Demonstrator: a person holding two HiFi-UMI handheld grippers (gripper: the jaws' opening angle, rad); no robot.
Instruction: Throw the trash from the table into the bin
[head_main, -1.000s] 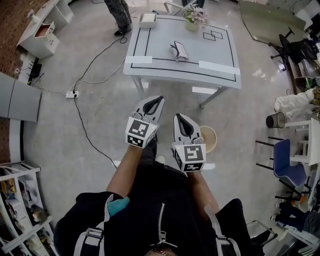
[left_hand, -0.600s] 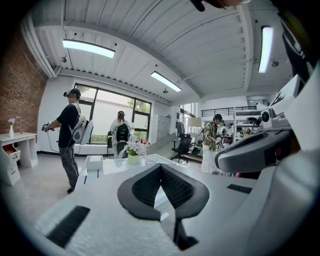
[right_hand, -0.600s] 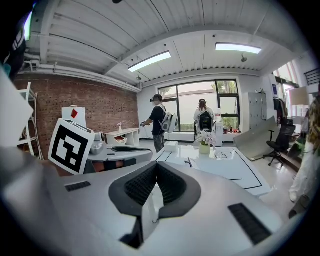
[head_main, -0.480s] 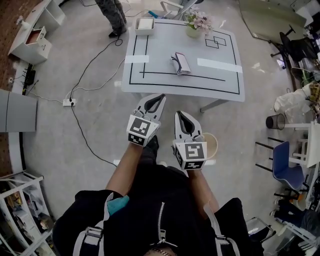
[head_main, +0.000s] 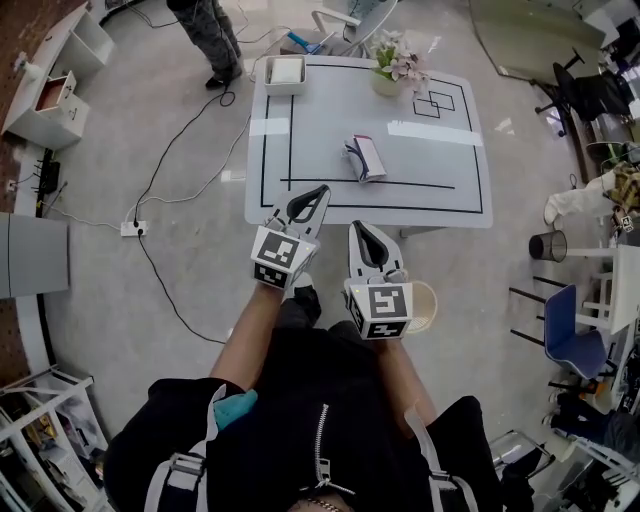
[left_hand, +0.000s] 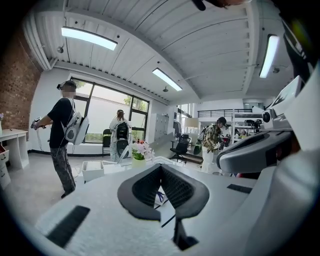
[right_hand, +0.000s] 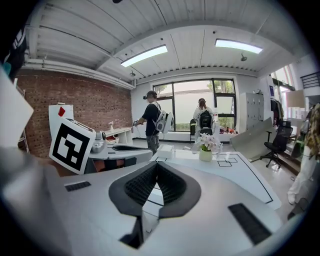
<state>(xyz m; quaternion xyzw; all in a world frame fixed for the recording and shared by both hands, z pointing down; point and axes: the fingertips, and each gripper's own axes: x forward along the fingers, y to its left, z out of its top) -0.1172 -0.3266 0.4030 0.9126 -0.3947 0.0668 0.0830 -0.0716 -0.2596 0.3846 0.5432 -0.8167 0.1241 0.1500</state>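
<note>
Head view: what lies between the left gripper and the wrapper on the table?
Only bare white table top, crossed by one black line; no object lies between the left gripper and the wrapper. The head view shows it.

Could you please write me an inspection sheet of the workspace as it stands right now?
Surface: white table marked with black tape lines.
Job's things: one crumpled packet lies mid-table; cream bin stands on the floor at the person's right.
Clutter: white tray at the table's far left corner; flower pot at its far edge.
Grippers: left gripper shut, empty; right gripper shut, empty; neither touches the packet.
Cables: a cable crosses the floor to a power strip left of the table.
Surroundings: standing person, blue chair, dark bin.
</note>
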